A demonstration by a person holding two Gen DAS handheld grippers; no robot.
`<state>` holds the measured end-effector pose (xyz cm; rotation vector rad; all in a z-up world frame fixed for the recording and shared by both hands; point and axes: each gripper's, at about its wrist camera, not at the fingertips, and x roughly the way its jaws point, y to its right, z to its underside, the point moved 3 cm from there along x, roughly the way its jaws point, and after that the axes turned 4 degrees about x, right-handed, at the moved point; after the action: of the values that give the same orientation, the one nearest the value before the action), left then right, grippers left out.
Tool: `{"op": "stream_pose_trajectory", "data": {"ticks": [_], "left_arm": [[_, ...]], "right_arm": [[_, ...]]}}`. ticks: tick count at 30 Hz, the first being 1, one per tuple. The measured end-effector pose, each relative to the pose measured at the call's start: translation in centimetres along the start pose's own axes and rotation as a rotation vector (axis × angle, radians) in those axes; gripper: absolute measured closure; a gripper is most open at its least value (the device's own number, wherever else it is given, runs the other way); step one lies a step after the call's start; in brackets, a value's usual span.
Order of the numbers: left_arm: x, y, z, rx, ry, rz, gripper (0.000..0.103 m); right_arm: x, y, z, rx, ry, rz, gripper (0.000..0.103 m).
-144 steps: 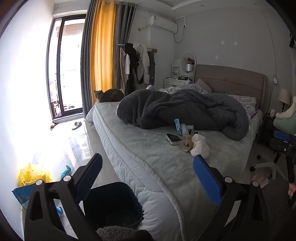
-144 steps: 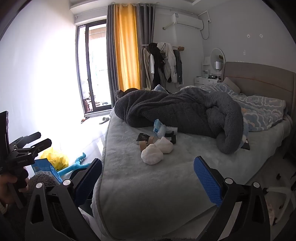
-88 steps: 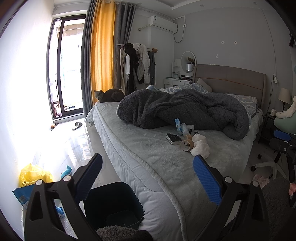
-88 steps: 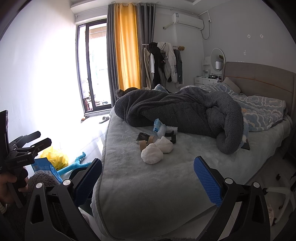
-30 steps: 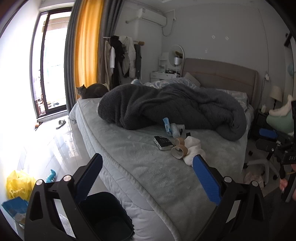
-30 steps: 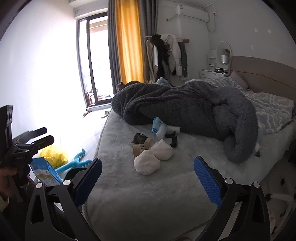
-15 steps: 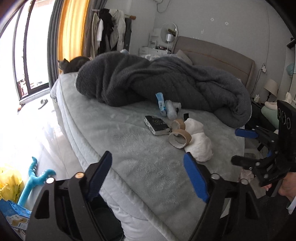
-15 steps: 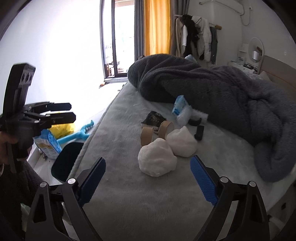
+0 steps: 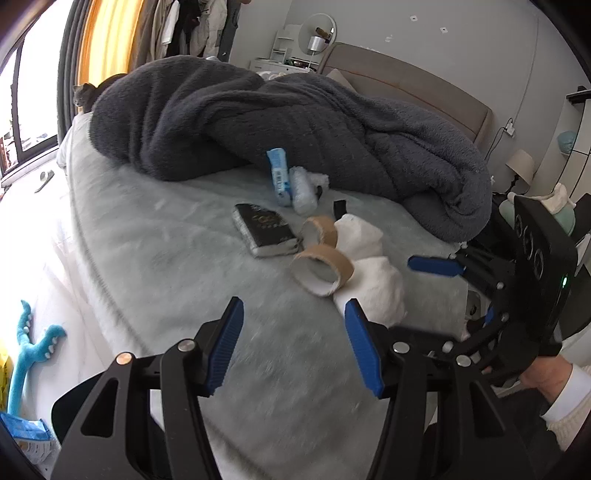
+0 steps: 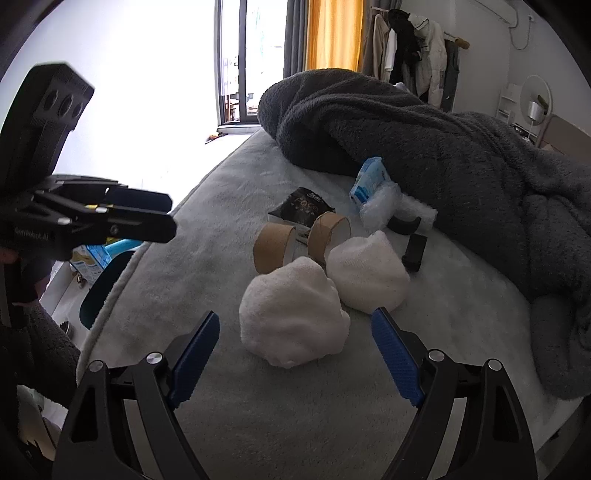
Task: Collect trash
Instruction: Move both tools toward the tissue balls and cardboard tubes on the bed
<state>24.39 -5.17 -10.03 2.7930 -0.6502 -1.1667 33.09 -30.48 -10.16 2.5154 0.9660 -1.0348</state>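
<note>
**White wads in front of my jaws**

Blue-padded, my right gripper point(image 10: 295, 354) is closing, nothing between its jaws yet; the near white wad point(image 10: 291, 314) lies just ahead on the bed point(image 10: 184, 229). Beside that wad: two cardboard rings point(image 10: 275, 247), a second wad point(image 10: 365, 273). My left gripper point(image 9: 293, 343) is closing too, on nothing.

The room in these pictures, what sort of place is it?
Most likely a lived-in bedroom: a wide bed with a padded headboard, a rumpled dark grey blanket on it, and coats on a clothes rail beside the yellow curtain.
</note>
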Motion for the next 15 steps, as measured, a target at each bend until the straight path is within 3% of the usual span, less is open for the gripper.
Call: {"op": "stream_pose_trajectory", "data": {"ticks": [9, 15], "left_arm": [[3.7, 0.5, -1.3, -0.092, -0.043, 0.098, 0.044], [5.7, 1.0, -1.7, -0.162, -0.07, 0.187, 0.054]], "right_arm": [[1.7, -0.1, -0.1, -0.055, -0.018, -0.013, 0.018], [2.0, 0.0, -0.1, -0.038, -0.028, -0.025, 0.023]]}}
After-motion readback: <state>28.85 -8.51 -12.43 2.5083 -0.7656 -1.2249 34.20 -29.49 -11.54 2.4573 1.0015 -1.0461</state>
